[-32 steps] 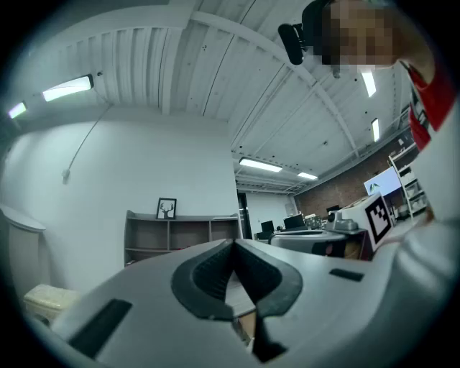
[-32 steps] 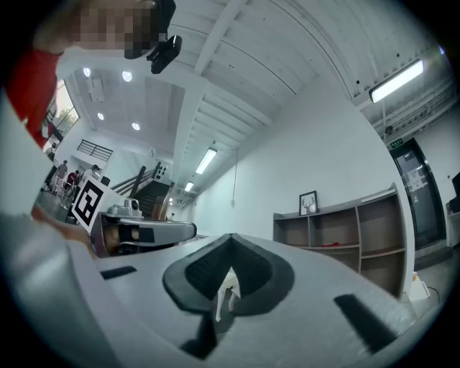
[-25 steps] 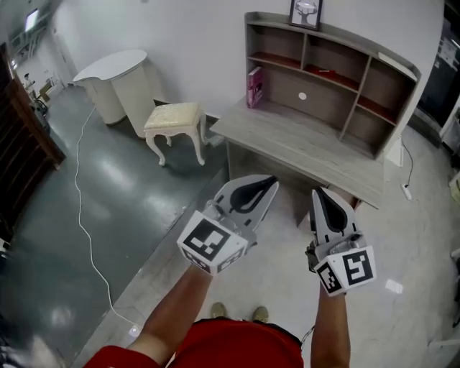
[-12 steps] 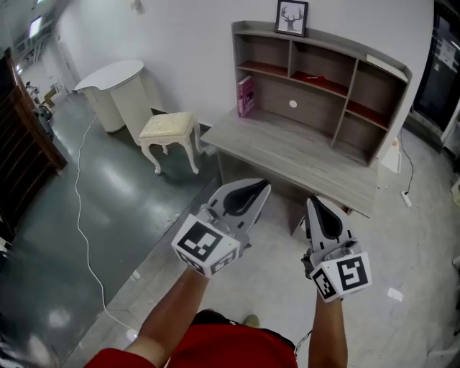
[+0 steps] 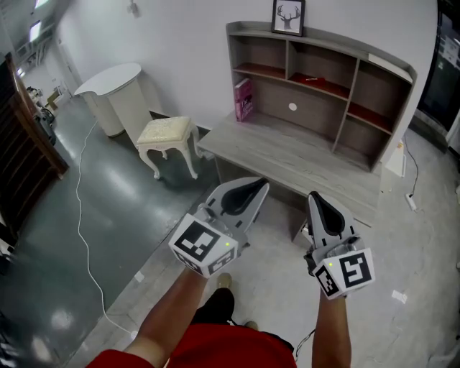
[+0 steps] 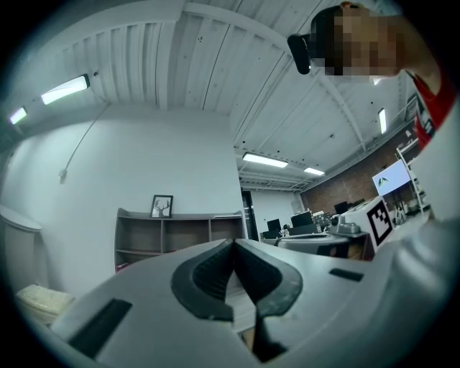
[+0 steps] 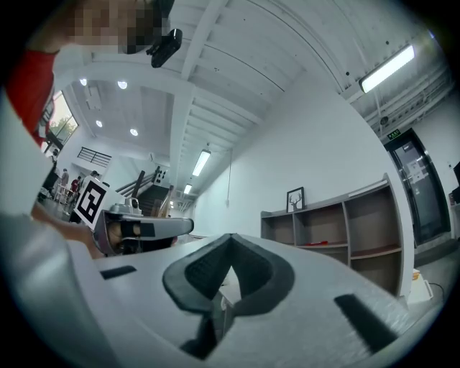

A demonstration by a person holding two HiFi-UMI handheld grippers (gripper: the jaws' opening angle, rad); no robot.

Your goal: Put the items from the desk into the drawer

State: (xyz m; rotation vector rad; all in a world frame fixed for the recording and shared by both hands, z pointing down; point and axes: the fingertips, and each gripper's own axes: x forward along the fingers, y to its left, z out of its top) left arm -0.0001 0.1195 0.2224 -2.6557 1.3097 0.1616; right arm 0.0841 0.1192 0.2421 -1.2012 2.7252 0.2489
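A grey wooden desk with a shelved hutch stands ahead by the white wall. A pink book leans upright at the desk's back left. A small red item lies on a middle shelf, and a framed deer picture stands on the hutch top. My left gripper and right gripper are held side by side in the air, short of the desk's front edge. Both are shut with nothing between their jaws. The space under the desk is mostly hidden behind them. The shut left gripper and right gripper point toward the hutch.
A white cushioned stool stands left of the desk, with a white rounded cabinet behind it. A white cable runs along the dark floor at the left. Dark wooden furniture lines the far left. A shoe shows below the grippers.
The view has shifted a little, and a foot has stepped forward below the grippers. Both grippers stay shut and side by side.
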